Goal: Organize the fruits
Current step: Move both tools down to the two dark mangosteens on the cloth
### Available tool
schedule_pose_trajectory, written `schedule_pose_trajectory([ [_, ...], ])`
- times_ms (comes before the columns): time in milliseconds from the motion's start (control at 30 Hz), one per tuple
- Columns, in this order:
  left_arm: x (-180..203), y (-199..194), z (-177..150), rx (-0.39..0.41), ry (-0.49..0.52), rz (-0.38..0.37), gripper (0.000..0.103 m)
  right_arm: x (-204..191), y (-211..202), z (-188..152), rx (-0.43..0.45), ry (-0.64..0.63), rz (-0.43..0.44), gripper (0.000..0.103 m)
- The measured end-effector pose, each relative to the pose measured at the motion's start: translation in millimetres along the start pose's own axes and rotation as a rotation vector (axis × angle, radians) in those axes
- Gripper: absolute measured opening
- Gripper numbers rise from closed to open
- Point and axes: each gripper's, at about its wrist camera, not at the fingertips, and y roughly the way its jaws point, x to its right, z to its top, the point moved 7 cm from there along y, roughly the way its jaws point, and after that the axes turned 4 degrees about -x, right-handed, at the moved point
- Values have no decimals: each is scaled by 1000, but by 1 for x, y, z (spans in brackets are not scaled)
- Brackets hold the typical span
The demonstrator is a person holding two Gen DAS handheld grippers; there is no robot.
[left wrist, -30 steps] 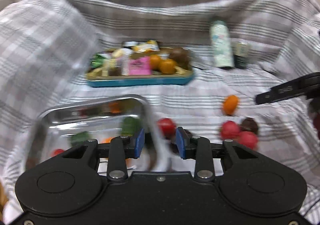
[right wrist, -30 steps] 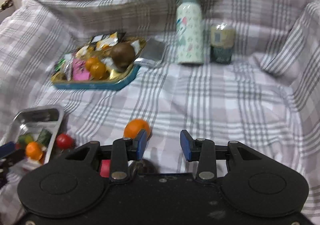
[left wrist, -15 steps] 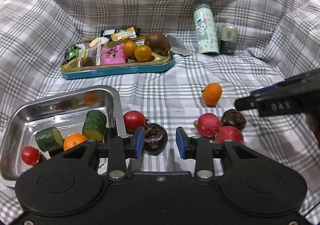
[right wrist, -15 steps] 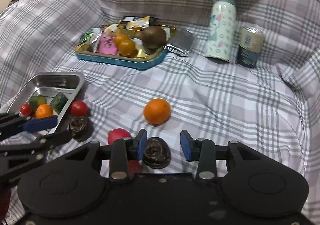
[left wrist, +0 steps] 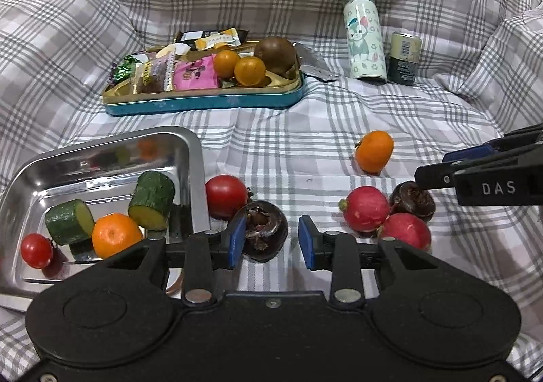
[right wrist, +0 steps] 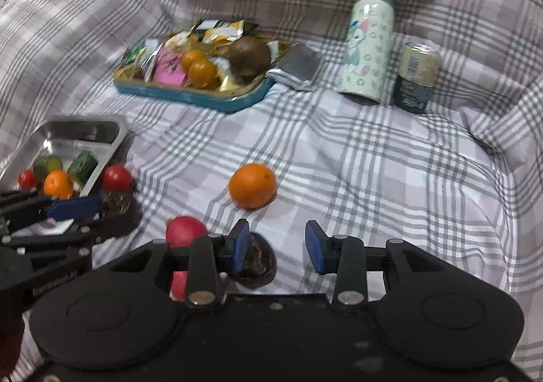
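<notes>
Now my left claw [left wrist: 268,241] has dropped closer, spread around the dark fruit [left wrist: 263,231] beside the tray [left wrist: 193,158]; the right claw [right wrist: 276,248] is spread, empty.

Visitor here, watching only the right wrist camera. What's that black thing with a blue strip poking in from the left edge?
Observer: The left hand-held gripper. Its own camera shows its jaws apart around a dark wrinkled fruit, not clamped.
Operator: I only make out one red radish. Is that all?
Observer: No, two: the first radish touches a second radish.
Operator: Anything written on the gripper I'm looking along?
Observer: Yes, the right hand-held gripper has "DAS" in white on its side.
</notes>
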Motion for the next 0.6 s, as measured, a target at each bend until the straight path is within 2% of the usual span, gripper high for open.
schedule_pose_trajectory([
  [200, -4, 3, 0, 1, -14, 14, 43, -16, -1, -2, 2, -72, 34, 40],
  [333, -8, 6, 0, -3, -33, 30, 44, -20, 5, -6, -30, -97, 15, 40],
  [600, -5, 10, 0, 1, -45, 19, 54, -20, 13, -8, -58, -103, -13, 40],
])
